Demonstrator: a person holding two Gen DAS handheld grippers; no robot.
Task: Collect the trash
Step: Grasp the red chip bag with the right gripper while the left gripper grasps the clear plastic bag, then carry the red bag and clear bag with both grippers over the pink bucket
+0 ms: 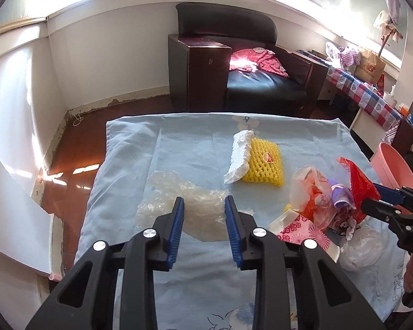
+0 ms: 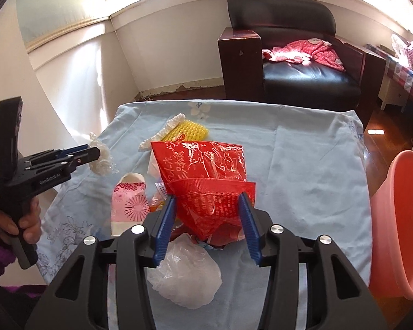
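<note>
The table under the pale blue cloth [image 2: 303, 170] carries the trash; the pink plastic basin [image 2: 399, 220], the likely bin, stands just beside its right edge, and open cloth lies between. The right gripper [image 2: 208, 203] holds the red plastic bag [image 2: 206, 181] half-closed; carry it level and clear of the rim. The left gripper [image 1: 203, 206] grips crumpled clear plastic wrap [image 1: 201, 214]; lift it clear of the cloth's near-left edge.

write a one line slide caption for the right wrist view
Right gripper clamps a red plastic bag above the blue cloth, pink bin alongside.
</note>
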